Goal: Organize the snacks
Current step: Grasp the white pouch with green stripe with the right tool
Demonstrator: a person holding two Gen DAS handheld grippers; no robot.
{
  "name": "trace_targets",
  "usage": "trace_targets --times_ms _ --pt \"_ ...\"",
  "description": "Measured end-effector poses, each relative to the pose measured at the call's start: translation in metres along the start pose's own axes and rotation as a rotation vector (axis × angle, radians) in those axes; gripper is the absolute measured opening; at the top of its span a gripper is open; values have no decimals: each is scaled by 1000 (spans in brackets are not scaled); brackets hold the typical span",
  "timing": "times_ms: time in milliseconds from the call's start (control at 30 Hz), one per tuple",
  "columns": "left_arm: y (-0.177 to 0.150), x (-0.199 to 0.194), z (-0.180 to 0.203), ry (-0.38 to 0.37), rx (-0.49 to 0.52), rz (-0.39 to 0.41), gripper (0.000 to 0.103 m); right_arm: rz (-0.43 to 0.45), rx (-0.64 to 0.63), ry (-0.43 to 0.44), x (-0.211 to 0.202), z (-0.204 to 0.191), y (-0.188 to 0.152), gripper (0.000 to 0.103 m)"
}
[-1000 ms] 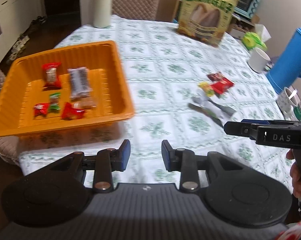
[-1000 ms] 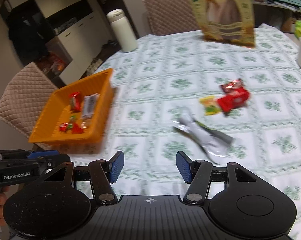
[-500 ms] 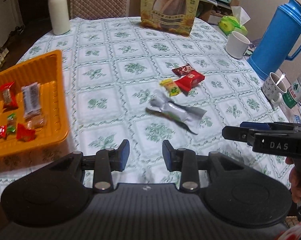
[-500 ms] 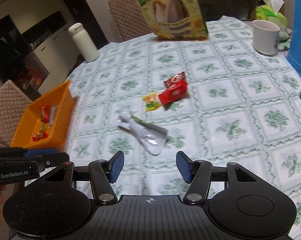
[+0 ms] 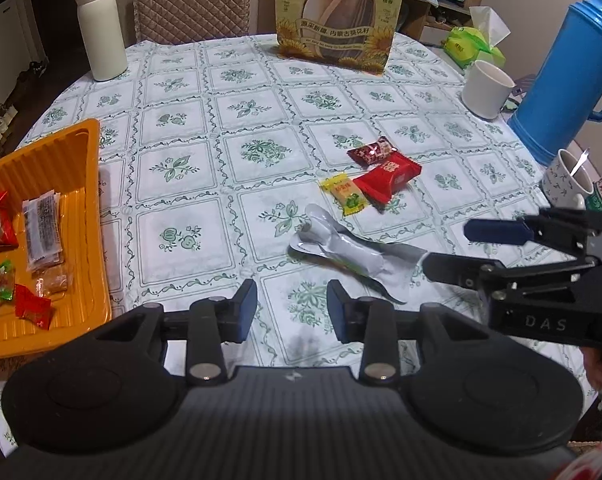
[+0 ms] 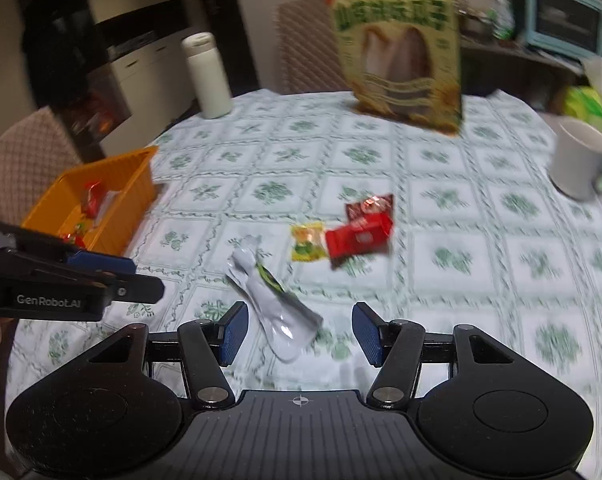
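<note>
While the crumpled silvery-white foil snack packet lies flat on the floral-checked tabletop just ahead of the right tool, its near, wider end sits between that tool's blue pads, which stand at a middling gap and touch nothing. The packet's long axis runs diagonally, from that near end away to the left in the right wrist view, so the pads would close across its width rather than along it. Judging by this, the right hand is the nearer one. The left tool is empty too, its jaws narrow and opening, and the packet lies a little ahead of it and to its right.

Beyond the packet, near but apart from it, sit a small yellow candy wrapper, a red foil snack pack and a dark red sweet clustered together. The orange plastic tray, already holding several wrapped snacks, lies well off to the left. Nothing stands between packet and tray. A white mug, a blue plastic jug and a patterned cup with a spoon crowd the right edge, clear of that path.
</note>
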State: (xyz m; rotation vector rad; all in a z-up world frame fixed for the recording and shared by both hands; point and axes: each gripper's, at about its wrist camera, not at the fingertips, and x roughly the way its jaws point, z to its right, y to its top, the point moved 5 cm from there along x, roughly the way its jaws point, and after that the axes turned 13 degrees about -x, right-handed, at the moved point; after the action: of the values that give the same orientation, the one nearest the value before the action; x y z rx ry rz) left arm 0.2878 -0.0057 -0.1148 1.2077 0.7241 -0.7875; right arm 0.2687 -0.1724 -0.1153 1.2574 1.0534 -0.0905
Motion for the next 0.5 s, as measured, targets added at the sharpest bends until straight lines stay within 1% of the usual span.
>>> trace_targets --times_ms 233,333,500 --pt "2 14 -8 16 -1 -22 34 -40 -121 76 34 -8 10 58" --pt "3 18 -12 19 -5 -29 34 -76 -191 68 50 -13 10 57" --pt "6 21 -16 19 -7 -35 34 -116 -273 87 71 -21 10 57"
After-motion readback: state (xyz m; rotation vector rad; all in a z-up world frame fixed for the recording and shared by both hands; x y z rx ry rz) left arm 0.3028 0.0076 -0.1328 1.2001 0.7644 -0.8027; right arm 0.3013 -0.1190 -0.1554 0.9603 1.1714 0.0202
